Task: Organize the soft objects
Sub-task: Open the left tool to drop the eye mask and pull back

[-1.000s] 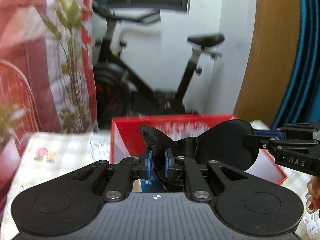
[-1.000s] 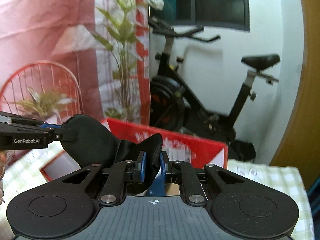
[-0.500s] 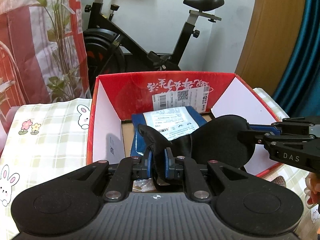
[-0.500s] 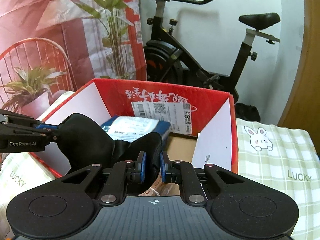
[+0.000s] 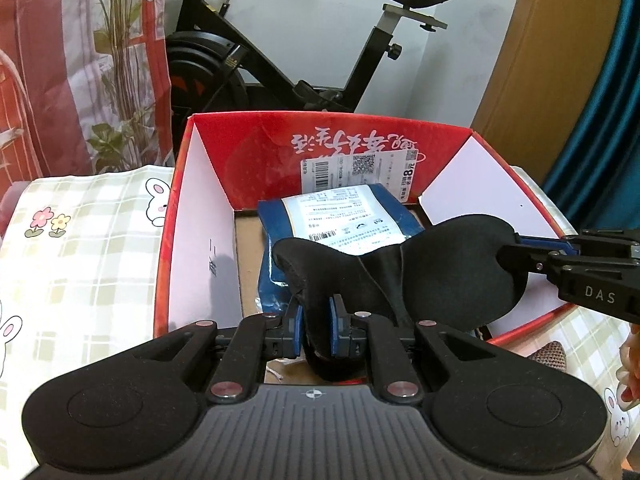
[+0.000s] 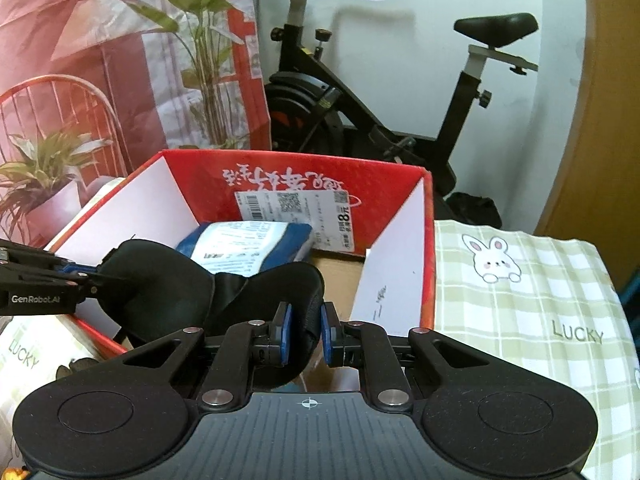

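Checked bunny tablecloth [image 5: 80,248] bears glossy red box [image 5: 192,208]; padded black eye mask [image 5: 440,272] above.

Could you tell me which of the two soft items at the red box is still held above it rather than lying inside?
The black eye mask, pinched at each end by the left gripper and right gripper; the blue parcel lies inside the red box.

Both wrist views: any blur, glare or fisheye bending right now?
Left wrist: sharp, no motion blur; the door frame bows near the edge. Right wrist: also sharp; the checked tablecloth curves at the rim, mild glare on the red box.
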The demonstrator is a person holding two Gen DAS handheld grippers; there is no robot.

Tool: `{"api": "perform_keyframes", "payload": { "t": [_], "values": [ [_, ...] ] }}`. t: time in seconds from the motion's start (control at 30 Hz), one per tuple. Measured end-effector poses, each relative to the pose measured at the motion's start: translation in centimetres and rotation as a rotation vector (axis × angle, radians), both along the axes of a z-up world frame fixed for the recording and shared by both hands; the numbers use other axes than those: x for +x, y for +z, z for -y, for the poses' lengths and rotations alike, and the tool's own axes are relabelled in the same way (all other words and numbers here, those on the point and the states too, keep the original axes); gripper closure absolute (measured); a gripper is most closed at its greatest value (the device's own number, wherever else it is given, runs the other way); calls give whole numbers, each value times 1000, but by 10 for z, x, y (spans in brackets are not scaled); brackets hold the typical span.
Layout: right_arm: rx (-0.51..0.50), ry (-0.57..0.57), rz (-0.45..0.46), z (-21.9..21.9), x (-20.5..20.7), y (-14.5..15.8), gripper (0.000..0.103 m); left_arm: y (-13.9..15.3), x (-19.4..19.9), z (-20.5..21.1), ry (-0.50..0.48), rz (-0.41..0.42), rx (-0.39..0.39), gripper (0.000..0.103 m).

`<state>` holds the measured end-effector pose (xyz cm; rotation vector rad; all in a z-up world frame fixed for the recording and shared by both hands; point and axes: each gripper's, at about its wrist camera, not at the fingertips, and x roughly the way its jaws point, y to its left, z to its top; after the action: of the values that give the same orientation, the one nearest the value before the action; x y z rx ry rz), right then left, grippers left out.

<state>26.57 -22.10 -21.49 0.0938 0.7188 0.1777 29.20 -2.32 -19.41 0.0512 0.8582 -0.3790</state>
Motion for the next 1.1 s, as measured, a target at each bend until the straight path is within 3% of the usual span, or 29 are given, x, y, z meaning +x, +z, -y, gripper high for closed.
{"api": "perform_keyframes", "payload": {
  "t": [0.1,0.17,0.37,0.47,0.6,0.7,0.93,1.1],
  "values": [
    [-13,-20,6,0,-3,0,83,3,-6,2,-13,22,23,80],
    [-35,-38,18,0,-7,1,81,6,-10,1,-16,39,35,65],
    [-43,-85,82,2,-25,13,46,25,-22,-8,33,108,19,31],
    [-32,-95,114,2,-38,19,30,36,-33,-14,44,136,1,24],
    [-27,-82,149,-2,-59,24,10,45,-53,-19,34,146,-22,23],
    [-19,-53,170,-12,-78,25,1,47,-71,-24,34,138,-30,23],
    [0,58,114,-41,-118,10,1,30,-113,-40,43,60,-55,23],
    [-21,127,47,-64,-141,-10,1,10,-132,-48,34,-12,-83,31]
  ]
}}
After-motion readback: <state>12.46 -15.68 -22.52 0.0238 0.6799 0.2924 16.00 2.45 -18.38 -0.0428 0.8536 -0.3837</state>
